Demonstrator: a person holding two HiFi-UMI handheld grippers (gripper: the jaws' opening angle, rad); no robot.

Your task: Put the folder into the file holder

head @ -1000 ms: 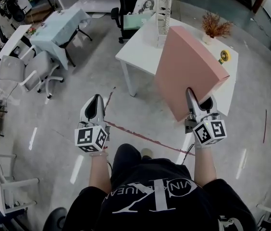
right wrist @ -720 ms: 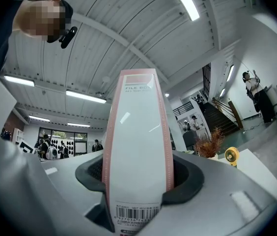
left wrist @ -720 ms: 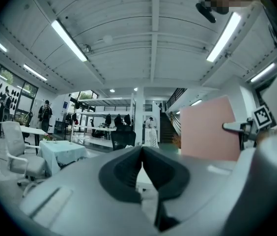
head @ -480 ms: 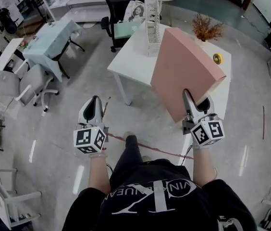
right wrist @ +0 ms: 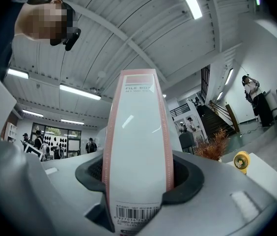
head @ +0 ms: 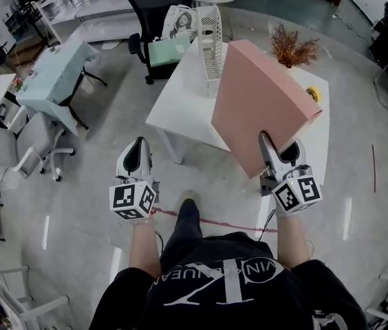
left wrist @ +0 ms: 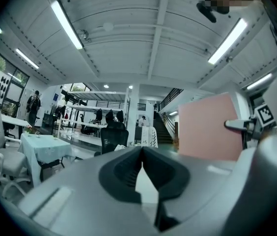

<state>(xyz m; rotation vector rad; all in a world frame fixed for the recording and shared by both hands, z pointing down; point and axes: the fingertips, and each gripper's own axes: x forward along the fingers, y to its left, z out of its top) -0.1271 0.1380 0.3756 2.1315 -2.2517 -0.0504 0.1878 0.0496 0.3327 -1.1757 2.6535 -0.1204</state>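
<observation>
A large pink folder [head: 263,108] stands upright and tilted, with my right gripper [head: 277,144] shut on its lower edge. In the right gripper view its white spine [right wrist: 137,141] fills the gap between the jaws. The white mesh file holder [head: 210,40] stands on the white table [head: 180,112], ahead and to the left of the folder. My left gripper [head: 135,154] hangs lower left over the floor, shut and holding nothing. In the left gripper view the closed left gripper [left wrist: 141,151] points at the file holder [left wrist: 152,137], with the folder [left wrist: 209,127] to its right.
On the table stand a dried plant [head: 292,47] and a small yellow fan [head: 312,93]. A black office chair [head: 154,5] is behind the table. A light-blue table [head: 53,74] and white chairs [head: 15,146] are at the left. A red line [head: 208,220] crosses the floor.
The person has walked forward: the table and file holder are nearer. The right gripper keeps its hold on the folder and the left stays shut.
</observation>
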